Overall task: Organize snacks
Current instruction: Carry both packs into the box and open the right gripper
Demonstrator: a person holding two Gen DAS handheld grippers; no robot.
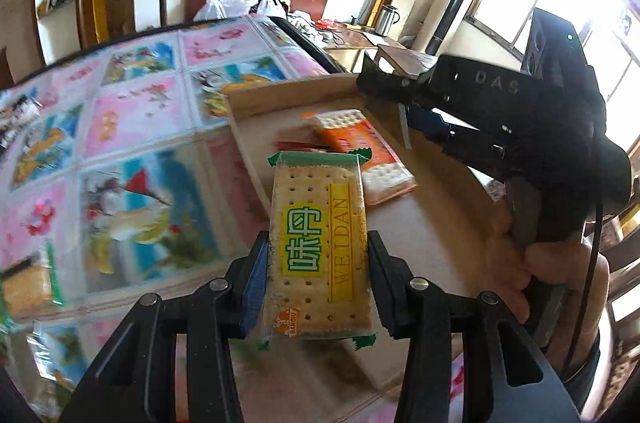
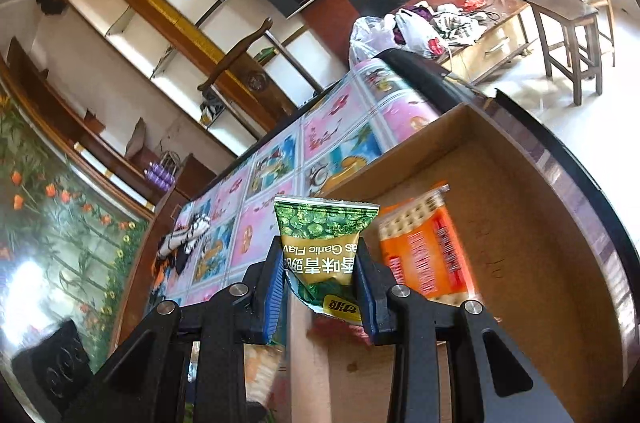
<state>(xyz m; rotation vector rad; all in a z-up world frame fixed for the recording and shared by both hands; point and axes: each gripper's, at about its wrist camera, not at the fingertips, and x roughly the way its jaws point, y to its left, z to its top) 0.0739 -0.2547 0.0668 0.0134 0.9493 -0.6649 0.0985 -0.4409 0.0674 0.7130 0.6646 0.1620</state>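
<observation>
The left gripper (image 1: 318,263) clamps a green cracker packet (image 1: 318,243) over the cardboard box (image 1: 432,223) — an orange cracker packet (image 1: 360,147) lies inside, by its far wall. The right gripper (image 2: 320,287) pinches a green pea packet (image 2: 324,243) above the box's near edge.

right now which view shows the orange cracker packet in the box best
The left wrist view: the orange plastic cracker packet lies nearly whole on the floor of the brown cardboard box. In the right wrist view its near end is hidden behind the right hand-held gripper and the green pea bag.
</observation>
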